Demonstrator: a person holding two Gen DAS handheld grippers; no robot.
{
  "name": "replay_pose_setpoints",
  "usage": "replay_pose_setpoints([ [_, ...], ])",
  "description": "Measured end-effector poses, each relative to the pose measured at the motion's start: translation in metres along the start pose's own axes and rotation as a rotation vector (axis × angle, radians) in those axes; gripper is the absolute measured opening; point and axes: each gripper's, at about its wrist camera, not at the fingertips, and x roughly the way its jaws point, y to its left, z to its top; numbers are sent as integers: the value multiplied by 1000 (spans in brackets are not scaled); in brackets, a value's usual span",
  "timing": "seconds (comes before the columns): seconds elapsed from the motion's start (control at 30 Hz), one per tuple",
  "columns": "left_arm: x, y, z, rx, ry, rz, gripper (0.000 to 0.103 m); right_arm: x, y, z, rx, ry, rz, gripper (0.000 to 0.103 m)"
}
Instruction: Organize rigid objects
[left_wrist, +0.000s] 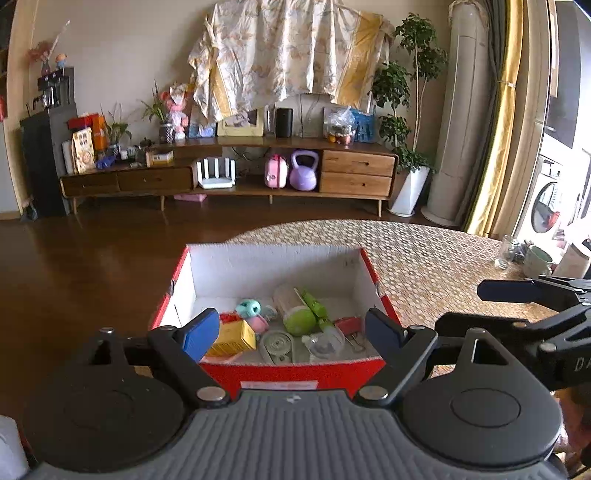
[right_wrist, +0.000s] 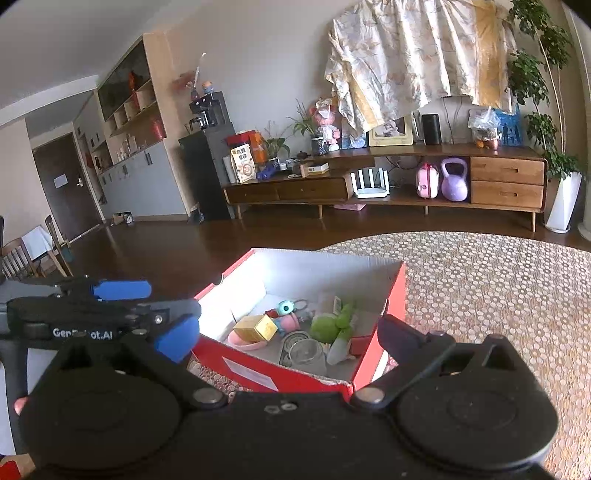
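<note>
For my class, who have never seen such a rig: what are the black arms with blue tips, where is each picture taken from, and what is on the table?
No robot here: a person holds two hand grippers, each with a camera looking along its fingers. One picture looks out from the left gripper, the other from the right gripper. Both are open and hold nothing. On the patterned table stands a red box of small things: a yellow tin, a green bottle, a clear glass jar. A mug stands further off.
</note>
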Motion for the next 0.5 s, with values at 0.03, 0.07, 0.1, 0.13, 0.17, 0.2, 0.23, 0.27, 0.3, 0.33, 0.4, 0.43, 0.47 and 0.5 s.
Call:
replay_pose_setpoints([
  [0.03, -1, 0, -2, -3, 4, -4, 86, 0, 0, 0, 0, 0, 0, 103],
  [0.07, 0, 0, -4, -4, 7, -4, 86, -1, 0, -1, 0, -1, 0, 103],
  [0.1, 1, 0, -4, -5, 13, 0, 86, 0, 0, -1, 0, -1, 0, 103],
  [0.13, 1, 0, -5, -5, 15, 2, 86, 0, 0, -1, 0, -1, 1, 103],
  [0.17, 1, 0, -6, -6, 14, 4, 86, -1, 0, -1, 1, -1, 0, 103],
  [0.2, 1, -1, -7, -7, 13, 12, 86, 0, 0, -1, 1, -2, 0, 103],
  [0.23, 1, -1, -8, -7, 12, 16, 86, -1, 0, -1, 2, -4, 0, 103],
  [0.27, 1, 0, -9, -8, 14, 17, 86, -1, 0, -2, 4, -4, -1, 103],
  [0.3, 2, 0, -9, -11, 17, 18, 86, -2, 0, -3, 4, -4, -1, 103],
  [0.33, 2, 0, -9, -13, 20, 22, 86, -3, 0, -4, 4, -5, -1, 103],
  [0.4, 3, 1, -10, -12, 20, 24, 86, -4, 0, -4, 3, -5, -4, 103],
  [0.43, 3, 1, -10, -13, 22, 24, 86, -5, -1, -5, 5, -6, -6, 103],
  [0.47, 3, 1, -10, -15, 24, 25, 86, -5, -2, -6, 6, -7, -9, 103],
  [0.5, 3, 1, -9, -16, 28, 25, 86, -7, -3, -6, 8, -9, -13, 103],
])
